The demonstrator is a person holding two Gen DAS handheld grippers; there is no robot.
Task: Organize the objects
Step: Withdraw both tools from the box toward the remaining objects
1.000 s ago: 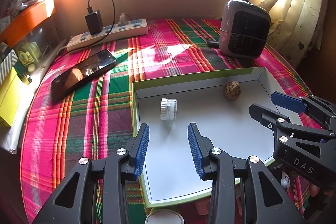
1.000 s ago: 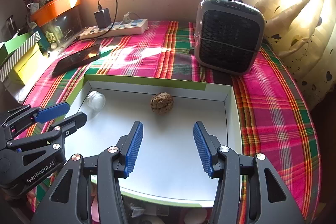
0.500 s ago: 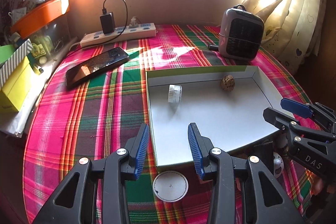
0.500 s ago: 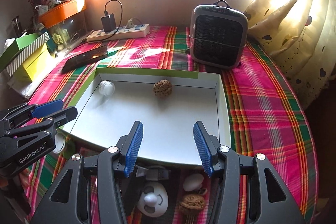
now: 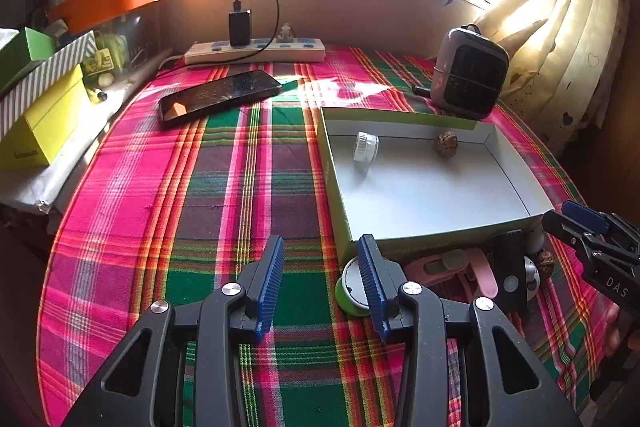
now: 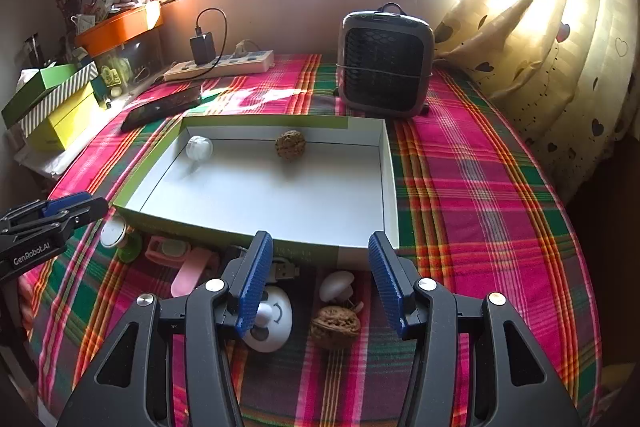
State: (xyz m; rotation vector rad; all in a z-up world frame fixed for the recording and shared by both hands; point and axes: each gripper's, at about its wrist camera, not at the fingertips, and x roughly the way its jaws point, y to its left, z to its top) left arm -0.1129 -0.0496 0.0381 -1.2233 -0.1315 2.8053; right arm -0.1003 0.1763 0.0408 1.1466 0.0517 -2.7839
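Observation:
A shallow white box with green sides (image 6: 362,187) (image 5: 516,183) lies on the plaid cloth. Inside it are a small white cap (image 6: 199,147) (image 5: 365,147) and a walnut (image 6: 290,144) (image 5: 446,144). In front of the box lie a green-based round lid (image 6: 114,233) (image 5: 352,287), a pink clip (image 6: 188,263) (image 5: 460,269), a white panda-face toy (image 6: 270,319), a white mushroom-shaped piece (image 6: 338,287) and a second walnut (image 6: 335,326). My left gripper (image 5: 320,287) is open above the cloth, beside the lid. My right gripper (image 6: 318,283) is open above the toy and walnut.
A small grey heater (image 6: 386,65) stands behind the box. A black phone (image 5: 218,97) and a power strip with a charger (image 5: 256,51) lie at the back left. Yellow and green boxes (image 5: 40,115) sit off the left edge. A curtain (image 6: 552,39) hangs at right.
Both grippers have drawn back toward me from over the box. The small objects in front of the box have come into view. Both stay open.

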